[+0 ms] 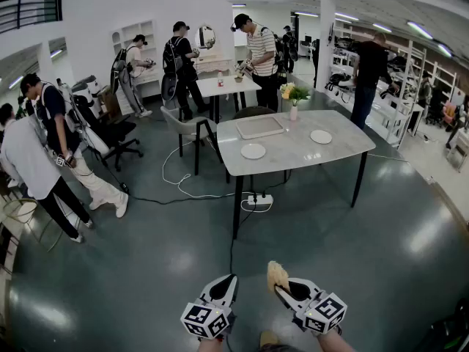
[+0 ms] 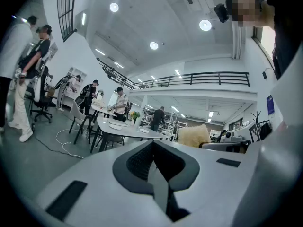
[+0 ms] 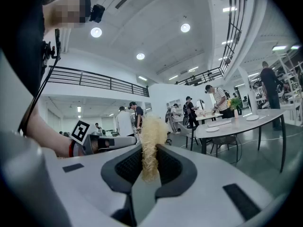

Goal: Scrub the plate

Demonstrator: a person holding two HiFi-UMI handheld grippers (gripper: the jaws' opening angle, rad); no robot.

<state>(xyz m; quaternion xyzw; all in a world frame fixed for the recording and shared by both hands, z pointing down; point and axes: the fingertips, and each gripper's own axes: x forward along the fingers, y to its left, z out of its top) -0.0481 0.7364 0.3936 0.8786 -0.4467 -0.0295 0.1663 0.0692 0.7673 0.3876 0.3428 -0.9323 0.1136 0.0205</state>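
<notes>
Well back from the tabletop, my right gripper has jaws clenched on the straw-coloured scrubber, left gripper jaws closed empty, plate untouched.

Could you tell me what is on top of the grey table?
Two round white plates, a flat pale tray and a vase of flowers sit on the grey rectangular table. Nothing covers them.

Grey table is standing on the shiny floor, carrying a tray, left plate, right plate and flower vase.
</notes>
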